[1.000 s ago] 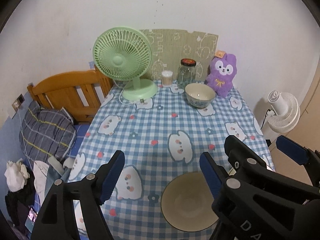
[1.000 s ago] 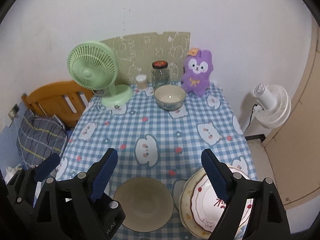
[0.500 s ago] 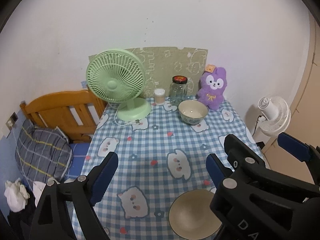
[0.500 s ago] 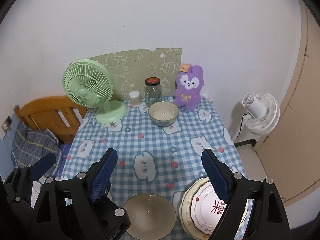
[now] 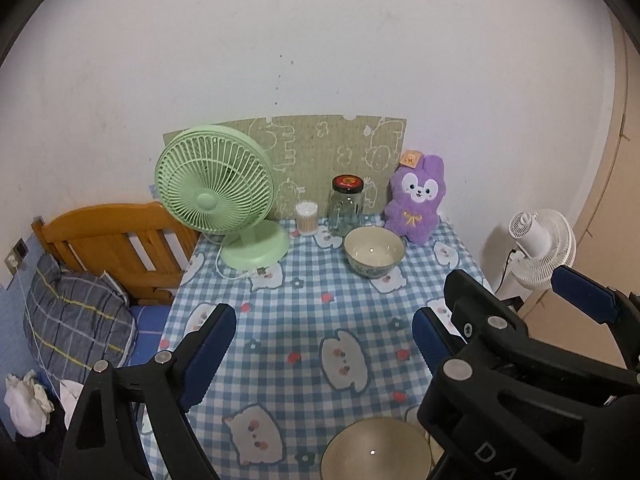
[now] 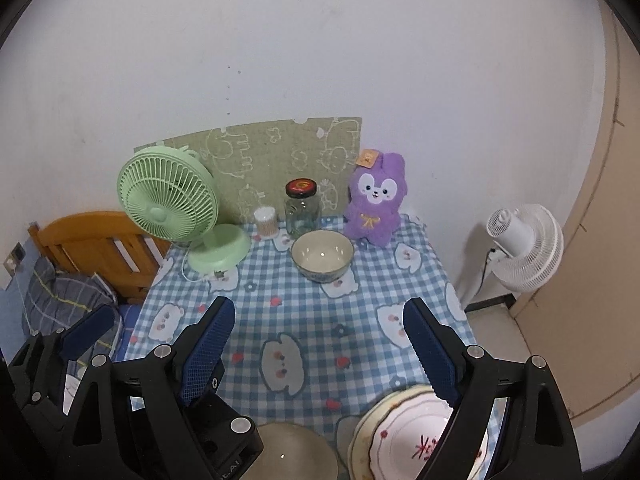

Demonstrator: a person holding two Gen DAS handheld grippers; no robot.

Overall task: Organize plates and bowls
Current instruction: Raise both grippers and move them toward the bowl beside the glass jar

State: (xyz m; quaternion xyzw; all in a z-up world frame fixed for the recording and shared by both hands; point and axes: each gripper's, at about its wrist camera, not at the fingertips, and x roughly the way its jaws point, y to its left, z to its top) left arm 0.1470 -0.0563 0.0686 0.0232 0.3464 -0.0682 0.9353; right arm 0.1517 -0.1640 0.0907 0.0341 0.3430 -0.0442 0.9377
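A cream bowl with a blue pattern stands at the far end of the checked table; it also shows in the right wrist view. A second, plain cream bowl sits at the near edge, partly cut off. Stacked plates with a red pattern lie at the near right, partly behind my right finger. My left gripper is open and empty, high above the near table. My right gripper is open and empty, beside it on the right.
A green desk fan, a cotton swab pot, a glass jar with a red lid and a purple plush stand along the far edge. A wooden bed frame is left of the table, a white floor fan right.
Both grippers have risen and pulled back from the table. The near bowl and plates have slid toward the bottom edge of the views. Both jaws stay open.
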